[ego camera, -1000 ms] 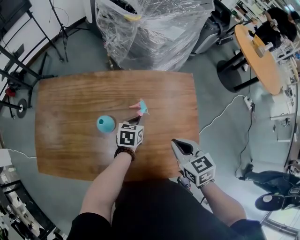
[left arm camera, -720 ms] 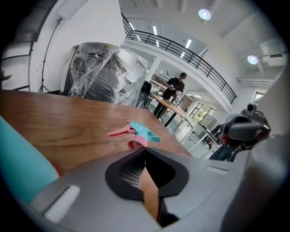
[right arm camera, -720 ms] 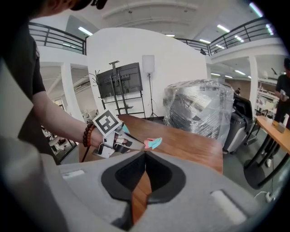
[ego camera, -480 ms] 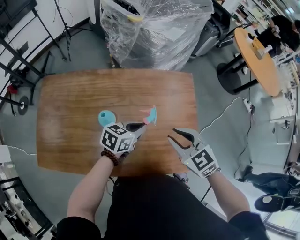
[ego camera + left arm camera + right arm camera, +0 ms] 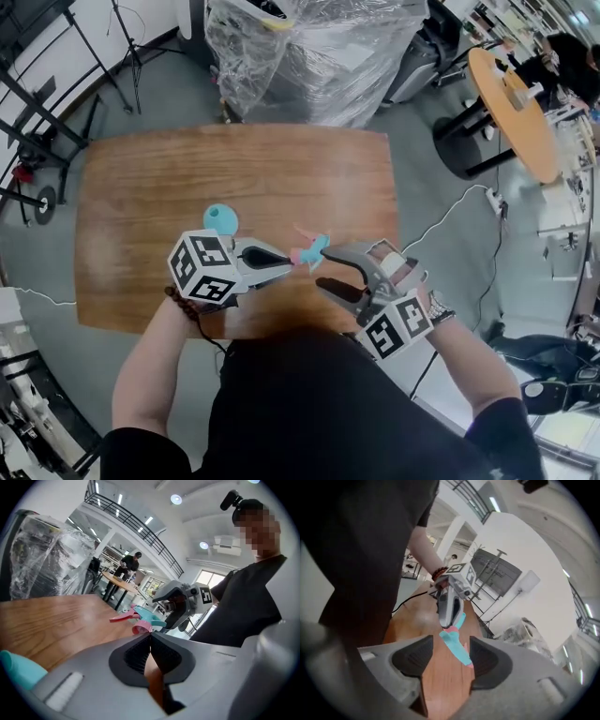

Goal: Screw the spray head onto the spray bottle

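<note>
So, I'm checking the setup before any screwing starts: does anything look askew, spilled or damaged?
Nothing looks spilled or broken. The spray head hangs sideways in the air, pinched at the tips of the shut left gripper, apart from the teal spray bottle, which stands on the table.

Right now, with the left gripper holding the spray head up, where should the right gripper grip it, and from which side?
Probably the teal body of the spray head, across its flat sides, from the free end opposite the left gripper, which is shut near the pink collar. The fingers of the right gripper have just been opening and face that end, the head just beyond them.
</note>
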